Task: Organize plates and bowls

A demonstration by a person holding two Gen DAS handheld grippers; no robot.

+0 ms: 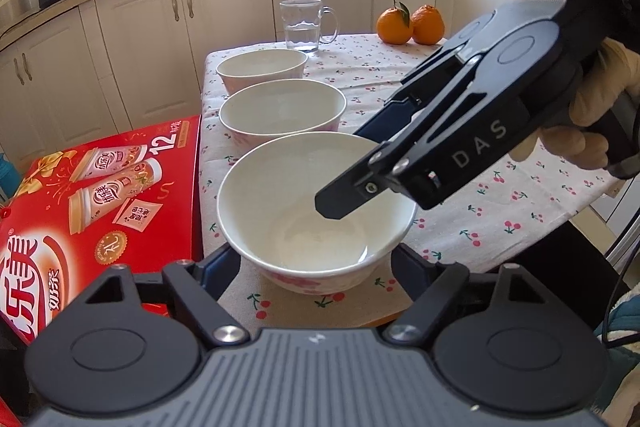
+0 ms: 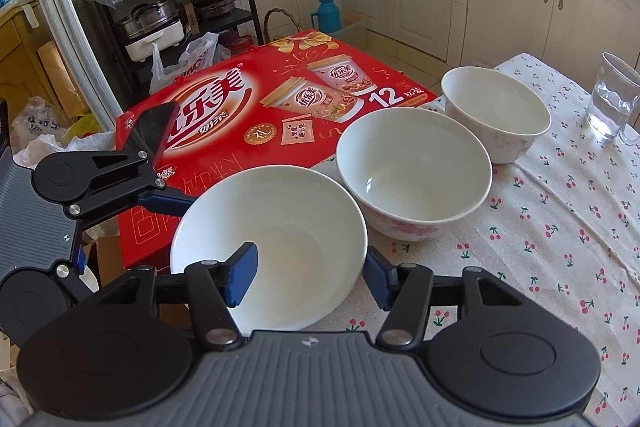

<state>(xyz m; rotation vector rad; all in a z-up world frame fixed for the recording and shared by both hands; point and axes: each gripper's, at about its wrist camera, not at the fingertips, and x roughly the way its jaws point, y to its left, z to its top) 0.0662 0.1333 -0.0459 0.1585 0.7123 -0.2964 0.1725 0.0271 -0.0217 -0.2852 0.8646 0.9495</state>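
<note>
Looking at three white bowls lined up along the left edge of our table (image 1: 460, 211), on its cherry-print cloth. The nearest bowl (image 1: 316, 211) sits at the table's near corner, middle bowl (image 1: 282, 113) just behind it, far bowl (image 1: 262, 69) behind that, all upright and apparently empty.

Our left tongs (image 1: 316, 259) straddle the nearest bowl low on its outer wall, one blue finger on each side; contact with the wall is hidden, so we cannot tell whether they grip it or just bracket it.

Our right tongs (image 2: 308, 277) come in from the right and pinch the nearest bowl's rim: one blue finger (image 2: 242, 277) inside the bowl, the other outside against the wall. Jaws clamped on the rim. A gloved hand (image 1: 600, 107) holds that tool.

A red drink carton (image 1: 100, 195) lies beside the table on the left. A glass mug (image 1: 304, 25) with water and two oranges (image 1: 410, 25) sit at the table's far end.
</note>
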